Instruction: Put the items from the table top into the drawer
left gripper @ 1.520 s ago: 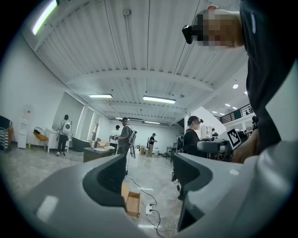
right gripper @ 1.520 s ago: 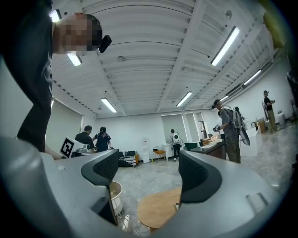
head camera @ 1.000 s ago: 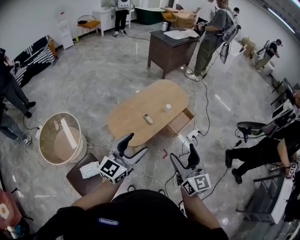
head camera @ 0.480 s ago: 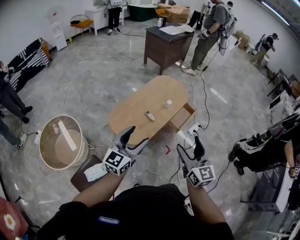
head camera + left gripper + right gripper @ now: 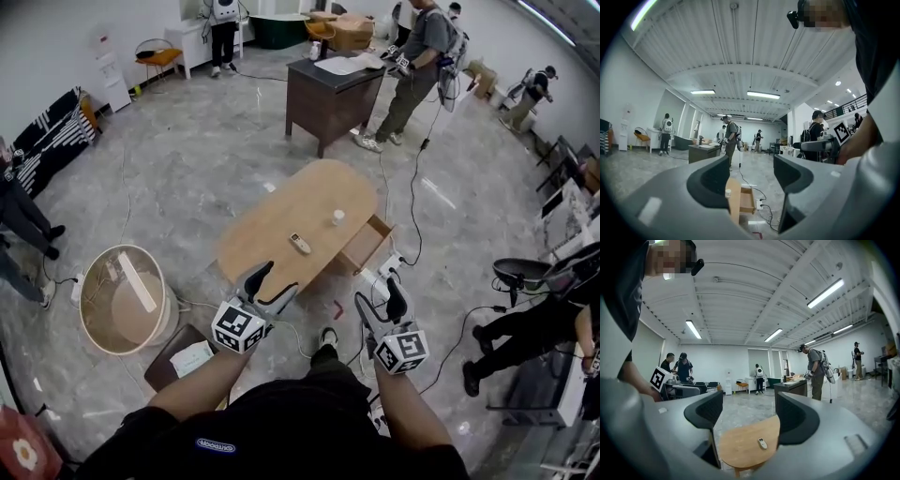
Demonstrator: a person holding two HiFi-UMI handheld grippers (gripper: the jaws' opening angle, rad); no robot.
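An oval wooden table [image 5: 281,211] stands on the floor ahead of me. On it lie a small remote [image 5: 299,244] and a little white bottle [image 5: 337,217]. The table's drawer [image 5: 364,246] is pulled out on the right side. My left gripper [image 5: 271,283] is open and empty, short of the table's near edge. The left gripper view looks between its fingers at the bottle [image 5: 728,192] and drawer [image 5: 747,200]. My right gripper [image 5: 380,298] is open and empty, its jaws having just been closing slightly. The remote [image 5: 761,443] shows on the table [image 5: 740,448] far beyond them.
A round beige tub [image 5: 124,298] sits on the floor at the left, with a dark stool [image 5: 178,361] holding a paper beside it. A power strip [image 5: 387,267] and cables lie by the drawer. A dark desk [image 5: 328,89] and several people stand farther off.
Both grippers have sunk a little and edged toward the table. A foot has come into view below them. The items on the table have not moved.
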